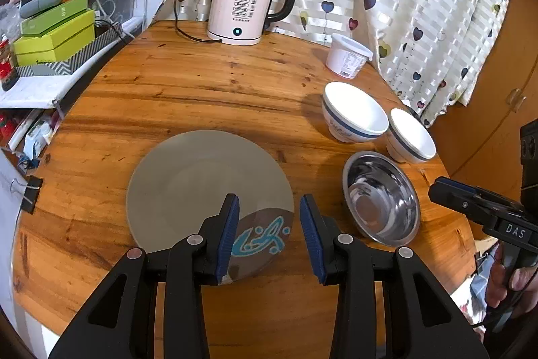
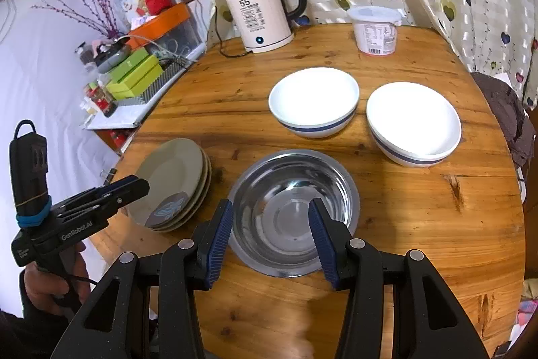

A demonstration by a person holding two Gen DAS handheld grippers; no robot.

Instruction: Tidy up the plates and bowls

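Plates (image 2: 175,177) sit stacked at the wooden table's (image 1: 201,83) left edge, beneath the wide-open, empty left gripper (image 1: 269,234). Right gripper (image 2: 271,241), jaws also spread and empty, hovers above the steel bowl (image 2: 292,207); two blue-banded white bowls (image 2: 314,100) (image 2: 413,123) stand just behind it, near the kettle (image 2: 262,12).

Your left claw (image 1: 269,232) is chunky matte black plastic with ribbed blue pads on the inner faces of both fingers (image 1: 228,234) and round silver rivets at the joints. The right claw (image 2: 270,236) looks the same: black arms, blue pads, silver pivots. From the side, one body reads "GenRobot.AI" in white, with a blue band and a rubber band around the black block on top. The other shows "DAS". Bare skin on your hand (image 2: 50,283), black cable trailing.
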